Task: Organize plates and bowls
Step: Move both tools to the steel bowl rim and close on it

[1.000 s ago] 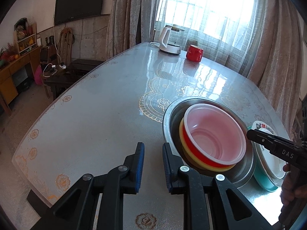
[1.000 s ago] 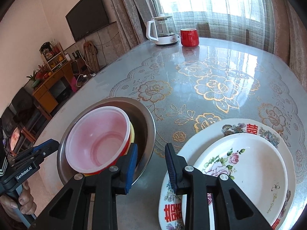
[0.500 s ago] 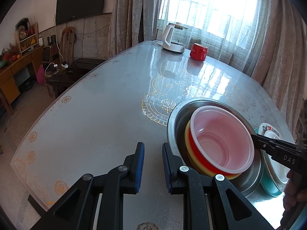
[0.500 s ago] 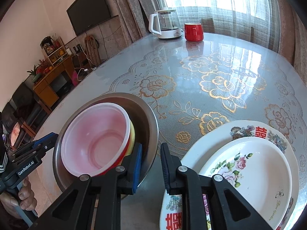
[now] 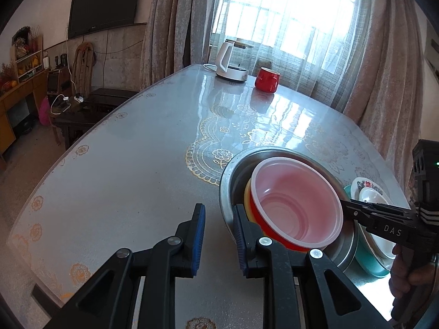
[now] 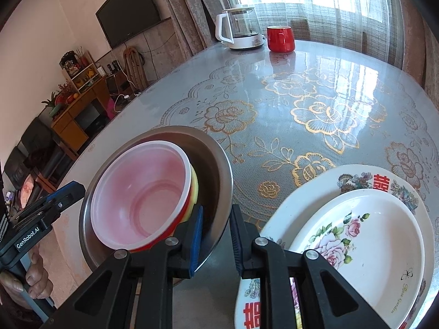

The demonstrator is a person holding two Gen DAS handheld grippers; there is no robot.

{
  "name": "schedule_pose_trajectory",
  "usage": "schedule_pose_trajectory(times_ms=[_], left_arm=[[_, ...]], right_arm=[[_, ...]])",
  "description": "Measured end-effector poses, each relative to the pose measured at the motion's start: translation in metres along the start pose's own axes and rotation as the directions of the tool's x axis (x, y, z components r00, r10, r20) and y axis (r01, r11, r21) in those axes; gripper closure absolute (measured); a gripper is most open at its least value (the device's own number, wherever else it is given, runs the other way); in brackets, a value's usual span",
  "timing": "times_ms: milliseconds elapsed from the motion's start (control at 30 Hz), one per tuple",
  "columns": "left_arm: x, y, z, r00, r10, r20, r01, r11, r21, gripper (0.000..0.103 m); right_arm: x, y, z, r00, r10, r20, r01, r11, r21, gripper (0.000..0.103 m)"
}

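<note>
Left tool (image 5: 218,230) straddles steel bowl (image 5: 227,172) rim, opening.

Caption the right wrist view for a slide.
Right tongs straddle the steel basin's rim, pink bowl nested inside, stacked floral plates alongside.

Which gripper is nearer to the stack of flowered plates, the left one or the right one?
Right. The right gripper straddles the steel bowl's rim just beside the flowered plates. The left gripper is at the bowl's opposite side, away from the plates.
</note>
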State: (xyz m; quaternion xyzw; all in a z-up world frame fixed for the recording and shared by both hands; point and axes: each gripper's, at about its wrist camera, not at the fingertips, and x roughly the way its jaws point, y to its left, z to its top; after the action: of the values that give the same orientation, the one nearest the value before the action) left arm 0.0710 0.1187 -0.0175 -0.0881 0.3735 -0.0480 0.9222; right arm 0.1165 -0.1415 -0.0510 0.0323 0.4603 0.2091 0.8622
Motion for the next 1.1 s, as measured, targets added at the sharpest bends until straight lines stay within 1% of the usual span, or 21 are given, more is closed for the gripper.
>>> schedule_pose_trajectory(times_ms=[100,200,467,767,1000,1100], left_arm=[[0.003,-0.004,0.000,1.000,-0.010,-0.008,0.010,1.000,0.026,0.085],[0.008,-0.006,0.001,1.000,-0.016,-0.020,0.016,0.999,0.028,0.087],[0.023,-0.009,0.006,1.000,-0.001,-0.023,0.001,0.999,0.034,0.087],[0.023,-0.008,0.003,1.000,0.004,-0.005,-0.003,0.999,0.046,0.087],[0.023,-0.007,0.003,1.000,0.001,-0.001,-0.001,1.000,0.031,0.088],[0.021,-0.004,0.000,1.000,-0.016,-0.001,0.016,1.000,0.012,0.088]], right_arm=[[0.001,0.001,-0.001,1.000,0.004,-0.003,-0.004,1.000,-0.004,0.083],[0.002,0.002,-0.001,1.000,0.005,-0.004,-0.005,1.000,-0.003,0.083],[0.006,0.002,0.002,1.000,0.005,-0.014,-0.005,1.000,-0.010,0.083],[0.014,0.003,0.002,1.000,0.011,-0.024,-0.011,1.000,-0.009,0.082],[0.015,0.004,0.002,1.000,0.000,-0.027,0.000,1.000,-0.012,0.082],[0.014,0.005,0.002,1.000,-0.013,-0.028,0.012,1.000,-0.013,0.083]])
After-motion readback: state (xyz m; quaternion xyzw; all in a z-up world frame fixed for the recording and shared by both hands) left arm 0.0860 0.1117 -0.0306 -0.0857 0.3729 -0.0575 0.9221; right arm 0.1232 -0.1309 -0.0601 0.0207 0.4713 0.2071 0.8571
